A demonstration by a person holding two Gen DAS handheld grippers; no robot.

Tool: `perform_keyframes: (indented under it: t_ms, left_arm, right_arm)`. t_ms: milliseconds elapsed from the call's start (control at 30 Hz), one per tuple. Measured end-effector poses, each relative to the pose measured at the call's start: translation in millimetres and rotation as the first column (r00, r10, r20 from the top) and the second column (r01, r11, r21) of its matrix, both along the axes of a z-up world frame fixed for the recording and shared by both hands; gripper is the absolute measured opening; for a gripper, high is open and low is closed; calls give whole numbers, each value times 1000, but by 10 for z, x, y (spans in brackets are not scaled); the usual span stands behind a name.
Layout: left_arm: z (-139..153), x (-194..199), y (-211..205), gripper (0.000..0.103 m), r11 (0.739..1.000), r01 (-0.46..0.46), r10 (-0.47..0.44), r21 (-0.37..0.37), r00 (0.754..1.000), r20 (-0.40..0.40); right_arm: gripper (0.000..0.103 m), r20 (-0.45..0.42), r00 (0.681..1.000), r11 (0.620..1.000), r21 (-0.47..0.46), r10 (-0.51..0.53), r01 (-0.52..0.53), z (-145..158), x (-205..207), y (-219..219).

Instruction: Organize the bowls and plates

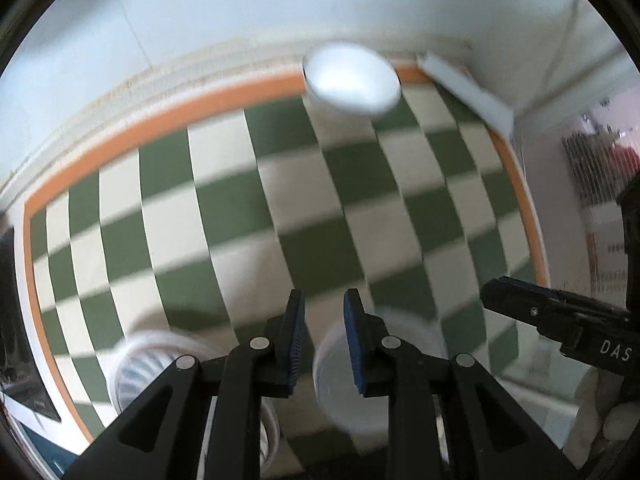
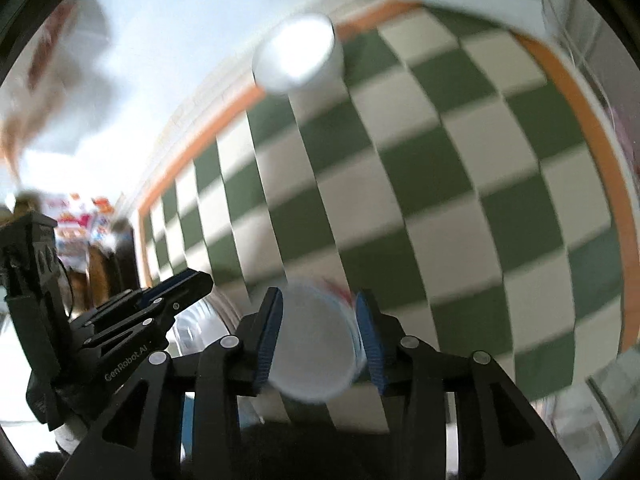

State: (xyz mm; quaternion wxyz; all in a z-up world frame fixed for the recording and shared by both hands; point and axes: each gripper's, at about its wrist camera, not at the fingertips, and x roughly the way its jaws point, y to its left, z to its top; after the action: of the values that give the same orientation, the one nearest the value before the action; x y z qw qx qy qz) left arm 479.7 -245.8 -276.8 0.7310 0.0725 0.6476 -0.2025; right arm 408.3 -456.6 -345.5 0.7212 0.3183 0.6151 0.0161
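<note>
- Progress, as a judgement: early to middle; the dishes lie scattered over the green-checked desk [image 1: 280, 184], none visibly stacked, so most of the sorting looks left to do
- The right gripper [image 2: 320, 336] has its jaws closed on a small pale bowl [image 2: 314, 344]; it sits between the blue pads, tipped so its round mouth faces back toward the camera; being round it has no clear long axis; its mouth-to-base axis runs roughly along the fingers
- The left gripper [image 1: 324, 336] hangs above the near edge of the desk with jaws narrow and nothing between them
- Under the left gripper lie a ribbed white plate [image 1: 140, 364] at near left and another pale bowl [image 1: 340, 392] just right of it; blur hides whether they touch
- A white bowl [image 1: 352, 76] stands upright at the far edge, well apart from the rest
- A flat white box [image 1: 468, 92] lies at the far right corner
</note>
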Motion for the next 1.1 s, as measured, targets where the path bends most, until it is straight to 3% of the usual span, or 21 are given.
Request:
perform_keyframes:
  t_ms: [267,533,667,733,1100]
  left_arm:
    - [-242,1240,-423,19,999,-46,46,3,999,-21]
    - [-824,1904,-780,19,999,-39,40,5,991,-130]
    - [-1046,2001,-870,17,999,-32,34,16,989,-142]
    - [-1082,2003,-887,15,999,-30,32,23,991,-133]
    - [-947,1777,-920,15,1000,-10,12,20,995,-96]
  right_arm:
    - [43,53,997,997,-42,-63,65,-203,1147,-515]
    - [43,-7,997,997,17,-73,73,-753,1921,-752]
    - [40,-50,997,998,44,-52,55,-1037,2100,-731]
    - [19,-61,997,998,42,-42,44,-1113,2131,-707]
    - [13,-46,999,999,-36,-17,16,-928,2054,-612]
